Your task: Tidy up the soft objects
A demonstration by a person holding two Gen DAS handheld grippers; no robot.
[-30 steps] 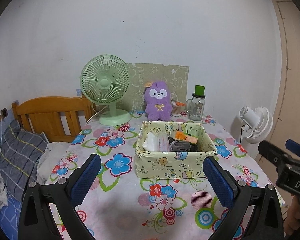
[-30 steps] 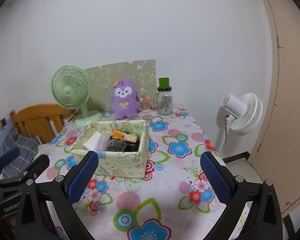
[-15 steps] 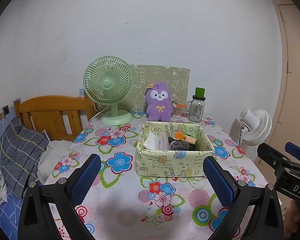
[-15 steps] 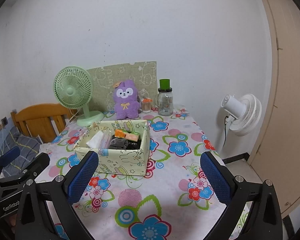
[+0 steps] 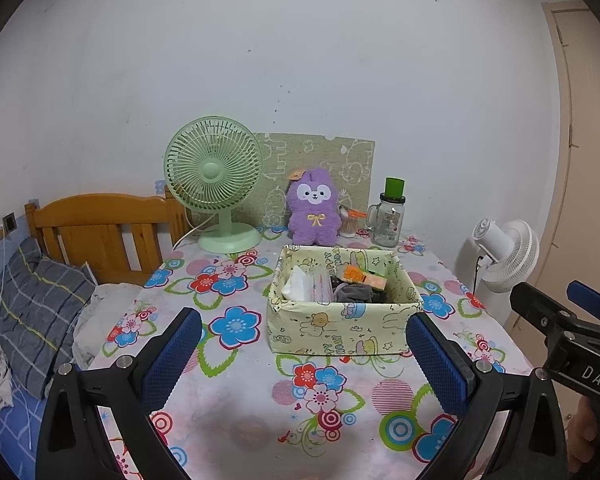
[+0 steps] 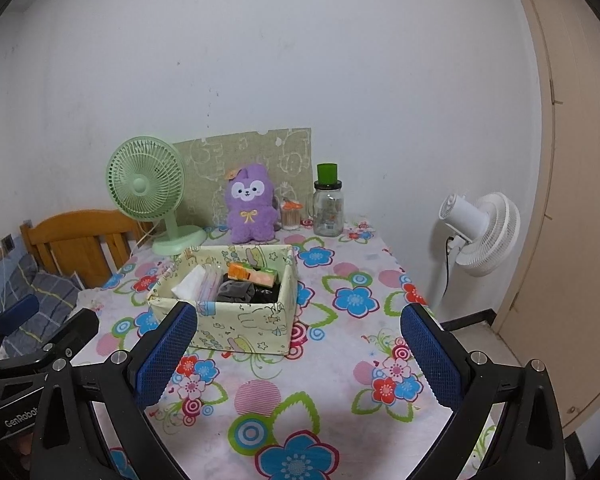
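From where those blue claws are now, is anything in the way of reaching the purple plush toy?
Yes. The fabric storage box sits on the table directly between the open left gripper and the purple plush toy at the back. The right gripper, also open, faces the same box.

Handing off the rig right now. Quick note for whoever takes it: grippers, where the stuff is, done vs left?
Left gripper: open, empty, held above the near table edge.
Right gripper: open, empty, same height.
Fabric storage box mid-table already holds tissues, grey cloth and small packets.
Purple plush stands upright behind the box, against the board, between the green fan and the glass jar.
Left, probably: plush is the only loose soft item; nothing gripped yet.
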